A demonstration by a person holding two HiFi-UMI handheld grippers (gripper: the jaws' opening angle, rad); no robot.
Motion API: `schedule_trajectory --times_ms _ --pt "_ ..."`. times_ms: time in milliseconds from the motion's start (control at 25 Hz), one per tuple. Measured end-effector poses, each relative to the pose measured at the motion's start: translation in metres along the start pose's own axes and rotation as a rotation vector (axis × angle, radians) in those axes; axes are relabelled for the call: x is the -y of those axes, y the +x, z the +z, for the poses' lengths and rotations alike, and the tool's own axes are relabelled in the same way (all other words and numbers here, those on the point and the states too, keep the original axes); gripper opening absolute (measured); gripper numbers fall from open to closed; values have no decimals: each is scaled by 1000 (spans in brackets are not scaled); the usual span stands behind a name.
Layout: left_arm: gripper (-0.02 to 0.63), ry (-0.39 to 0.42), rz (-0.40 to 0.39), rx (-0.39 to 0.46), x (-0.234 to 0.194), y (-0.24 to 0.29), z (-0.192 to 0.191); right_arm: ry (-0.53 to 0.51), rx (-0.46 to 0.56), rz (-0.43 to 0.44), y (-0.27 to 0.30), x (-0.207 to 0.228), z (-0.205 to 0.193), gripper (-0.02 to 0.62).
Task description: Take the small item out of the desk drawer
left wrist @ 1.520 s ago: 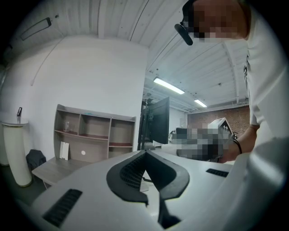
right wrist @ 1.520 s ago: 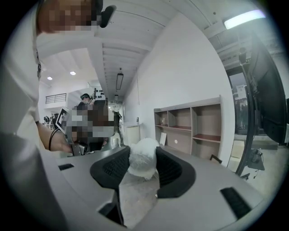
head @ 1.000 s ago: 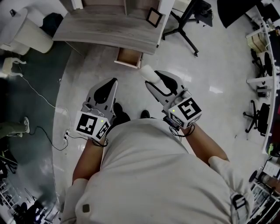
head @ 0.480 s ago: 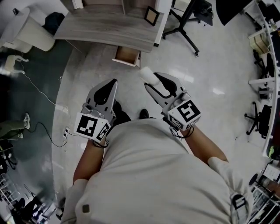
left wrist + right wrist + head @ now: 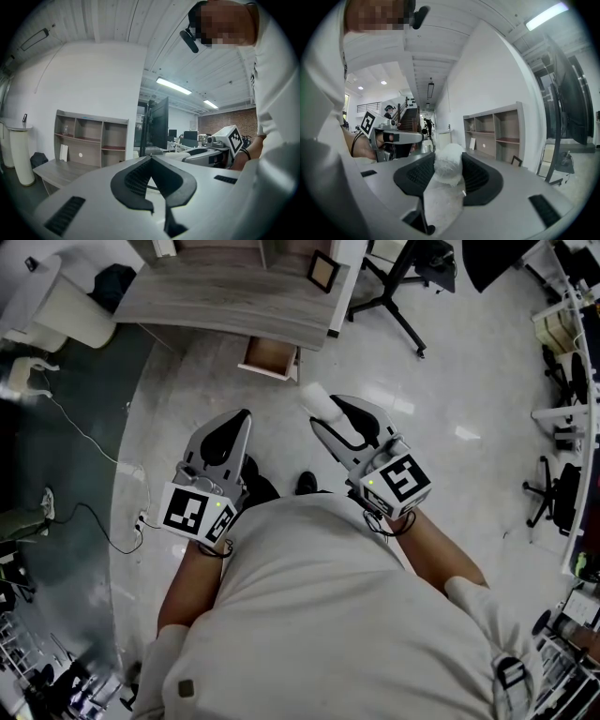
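The small item is a white wrapped bundle, and my right gripper is shut on it, held above the floor well short of the desk. In the right gripper view the bundle fills the gap between the black pads. My left gripper hangs beside it, shut with nothing in it; its jaw tips meet in the left gripper view. The wooden drawer stands pulled out from the grey desk, and its inside looks bare.
A small black picture frame stands on the desk's right end. An office chair base is at the desk's right, a white bin at its left. Cables trail over the floor at the left. A shelf unit backs the desk.
The desk and drawer have drifted slightly up and left in the head view. Both grippers keep their pose, and the right one still holds the bundle.
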State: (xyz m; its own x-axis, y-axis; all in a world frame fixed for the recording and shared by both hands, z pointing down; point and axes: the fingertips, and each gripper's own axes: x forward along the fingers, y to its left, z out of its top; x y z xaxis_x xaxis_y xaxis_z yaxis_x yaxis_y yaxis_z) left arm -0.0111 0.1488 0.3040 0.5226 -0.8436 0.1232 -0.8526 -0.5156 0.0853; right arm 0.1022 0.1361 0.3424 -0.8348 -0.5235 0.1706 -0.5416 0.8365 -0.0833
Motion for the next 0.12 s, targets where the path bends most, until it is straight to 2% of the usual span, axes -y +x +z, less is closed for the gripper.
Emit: schedule_trajectory --times_ms 120 --pt "11 1 -2 2 -3 2 1 6 -1 -2 3 2 -2 184"
